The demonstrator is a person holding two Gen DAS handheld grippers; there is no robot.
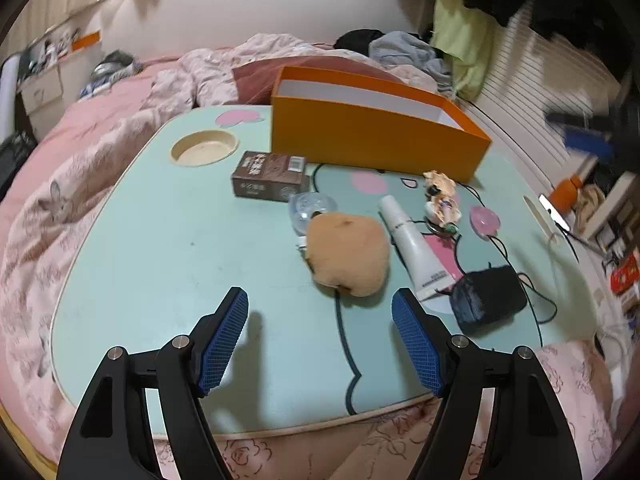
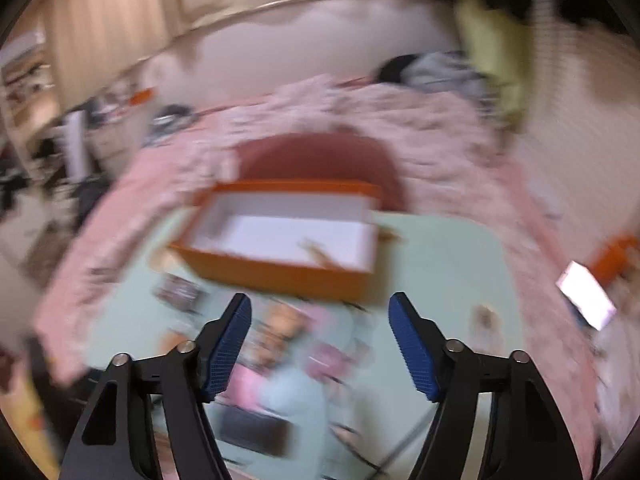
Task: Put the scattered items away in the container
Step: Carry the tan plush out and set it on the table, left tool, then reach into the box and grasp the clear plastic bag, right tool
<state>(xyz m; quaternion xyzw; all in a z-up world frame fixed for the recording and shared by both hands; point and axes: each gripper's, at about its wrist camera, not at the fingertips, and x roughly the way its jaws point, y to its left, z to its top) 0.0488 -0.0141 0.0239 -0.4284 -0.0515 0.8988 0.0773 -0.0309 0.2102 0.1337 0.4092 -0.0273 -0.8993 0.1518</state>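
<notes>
The left gripper [image 1: 320,308] is hanging over the near part of the mint-green table [image 1: 160,260], jaws parted wide w/ nothing between them. The right gripper [image 2: 320,312] is likewise standing apart and empty; its view is badly smeared. The orange box [image 1: 372,144], i.e. the container, is sitting at the far edge of the table, open-topped; one small tan item [image 2: 316,250] is lying inside it, identity unclear.

Items outside the box, all on its near side: brown carton [image 1: 270,176] closest to the box's left corner; clear round piece [image 1: 310,206]; tan plush [image 1: 350,254]; white tube [image 1: 412,248]; small figurine [image 1: 440,202]; pink stone [image 1: 485,218]; black pouch [image 1: 486,298], furthest from the box.

Step in hand, as judged: left gripper is lining up on the plush, the item just ahead of its fingers. Recommended: centre both pads across the plush's narrow axis, approx. mid-body; avoid snagging the clear piece touching its far-left edge; close until fabric is compressing, then lift clear before carrying to the box.
</notes>
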